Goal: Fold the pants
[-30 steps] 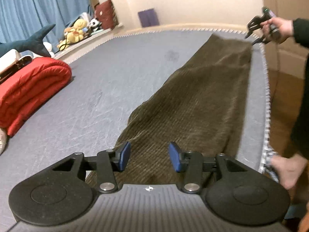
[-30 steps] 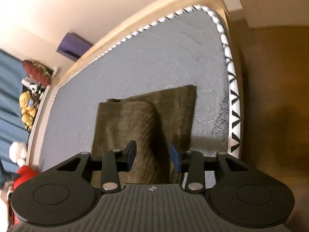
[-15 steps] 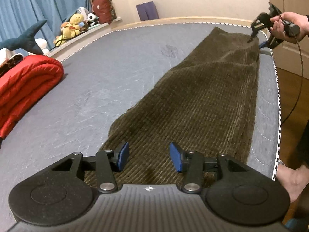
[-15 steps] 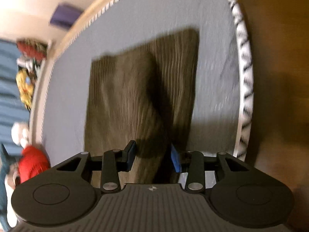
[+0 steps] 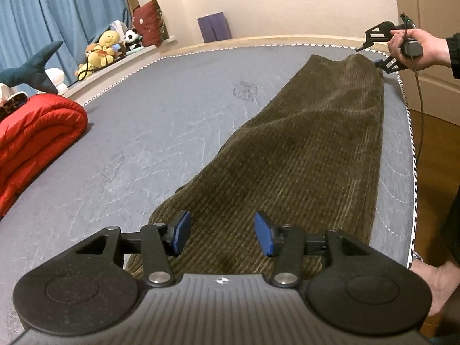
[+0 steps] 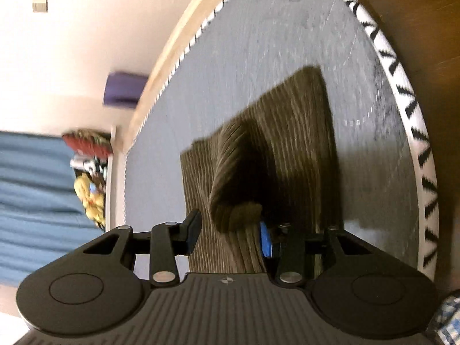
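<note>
Left tongs (image 5: 221, 237): blue pads wide apart, nothing between them, hovering over the near end of the pants (image 5: 302, 155). Whether the pads touched the cloth could not be told.

Pants: olive-brown corduroy, laid lengthwise along the right side of the grey mattress (image 5: 149, 132), near end cut off under the gripper body, far end reaching the bed's far right corner.

Right tongs (image 6: 227, 237): pads also apart. A raised fold of the pants (image 6: 238, 178) sat between them, its lower lip against the right blue pad (image 6: 266, 240); the left pad stood clear of it. No clamp on the cloth was visible. In the left view the right tongs (image 5: 373, 54) appeared at the far end of the pants, held in the right hand (image 5: 417, 49), one finger at the cloth edge.

Hard to read: the right view was motion-blurred; shadow hid the cloth beside the fold.

Elsewhere: red quilt (image 5: 37, 132) rolled at the mattress's left edge; stuffed toys (image 5: 100, 51) on the ledge by the blue curtain (image 5: 57, 8).
</note>
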Motion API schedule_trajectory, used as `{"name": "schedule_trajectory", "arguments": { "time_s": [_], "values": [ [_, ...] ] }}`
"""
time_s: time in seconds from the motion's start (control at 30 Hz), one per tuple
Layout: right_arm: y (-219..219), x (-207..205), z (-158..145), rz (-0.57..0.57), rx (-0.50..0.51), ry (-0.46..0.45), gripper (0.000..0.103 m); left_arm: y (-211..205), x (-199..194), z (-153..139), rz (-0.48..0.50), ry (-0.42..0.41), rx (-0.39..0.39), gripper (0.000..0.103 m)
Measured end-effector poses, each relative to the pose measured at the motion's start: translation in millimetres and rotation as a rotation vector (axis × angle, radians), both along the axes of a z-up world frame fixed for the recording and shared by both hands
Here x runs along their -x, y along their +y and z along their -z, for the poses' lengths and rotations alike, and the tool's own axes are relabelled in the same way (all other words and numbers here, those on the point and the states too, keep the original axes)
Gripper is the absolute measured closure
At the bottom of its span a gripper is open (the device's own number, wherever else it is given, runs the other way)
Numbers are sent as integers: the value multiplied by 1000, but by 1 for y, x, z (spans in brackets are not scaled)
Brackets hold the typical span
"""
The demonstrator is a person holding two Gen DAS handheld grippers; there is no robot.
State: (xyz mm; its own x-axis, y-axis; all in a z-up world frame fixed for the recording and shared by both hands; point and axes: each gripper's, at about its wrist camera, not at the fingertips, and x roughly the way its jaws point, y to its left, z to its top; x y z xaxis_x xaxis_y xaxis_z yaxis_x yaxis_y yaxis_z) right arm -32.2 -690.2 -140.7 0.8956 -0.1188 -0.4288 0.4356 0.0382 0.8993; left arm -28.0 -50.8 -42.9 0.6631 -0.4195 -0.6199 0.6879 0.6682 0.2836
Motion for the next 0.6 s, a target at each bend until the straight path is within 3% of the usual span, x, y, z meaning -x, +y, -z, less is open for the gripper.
{"name": "schedule_trajectory", "arguments": {
  "time_s": [0.17,0.3,0.33,0.37,0.4,0.53,0.6],
  "values": [
    [-14,-12,2,-60,77,-39,52,-6,3,2,19,-18,-15,48],
    [-19,-21,2,-105,106,-47,52,-7,8,-1,36,-30,5,47],
    [-20,-17,0,-84,115,-40,61,-8,9,-1,41,-33,6,46],
    [-20,-10,-5,-51,130,-33,86,-8,10,-1,45,-38,3,46],
    [-19,-1,-13,-10,159,-41,98,-8,10,0,45,-42,-2,45],
    [-3,49,-70,263,475,-21,102,-9,8,1,37,-41,-11,45],
    [-11,52,-72,226,467,35,101,-8,8,1,37,-42,-11,45]
  ]
}}
